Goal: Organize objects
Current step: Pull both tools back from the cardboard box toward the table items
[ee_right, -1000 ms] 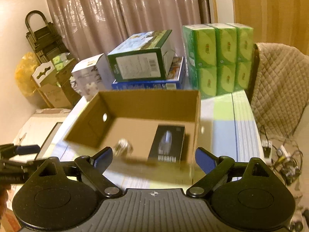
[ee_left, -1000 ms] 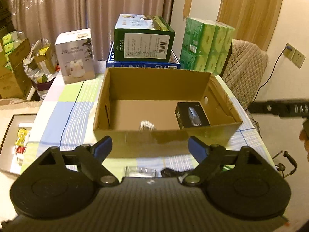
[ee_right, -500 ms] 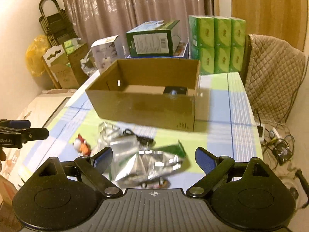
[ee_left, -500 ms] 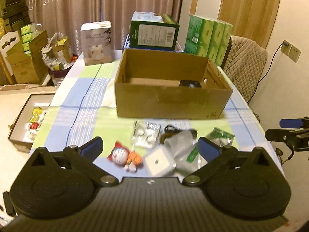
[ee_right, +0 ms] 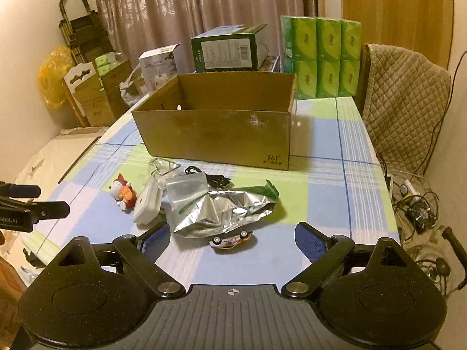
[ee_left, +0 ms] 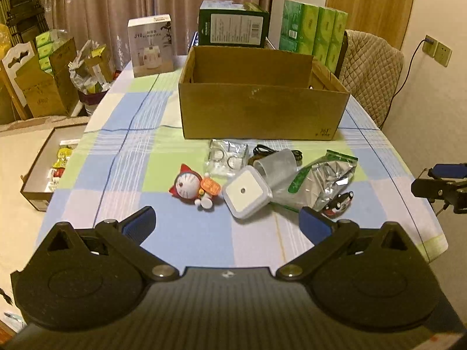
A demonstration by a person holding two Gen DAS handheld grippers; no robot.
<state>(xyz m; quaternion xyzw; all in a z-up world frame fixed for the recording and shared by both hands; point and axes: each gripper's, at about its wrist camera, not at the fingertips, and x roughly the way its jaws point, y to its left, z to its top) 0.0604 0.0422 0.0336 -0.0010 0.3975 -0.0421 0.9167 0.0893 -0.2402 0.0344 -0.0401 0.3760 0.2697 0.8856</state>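
Both your tools, left tool (ee_left: 226,221) and right tool (ee_right: 232,237), gape wide, gripping nothing. Mid-frame on the checked cloth surface (ee_left: 186,233) lie one round-headed plastic cat figure (ee_left: 191,186), one square white plastic case (ee_left: 246,191), one crinkled silver foil bag (ee_right: 224,211) and one small toy car (ee_right: 230,239). Behind stands one open brown cardboard box (ee_left: 262,110), its inside hidden.

Behind the worktop (ee_left: 122,157): green tissue packs (ee_left: 313,33), white carton (ee_left: 150,45); quilted chair (ee_left: 370,70) to its right.

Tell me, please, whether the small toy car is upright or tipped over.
Tipped: the small toy car lies on its side, wheels facing the camera.
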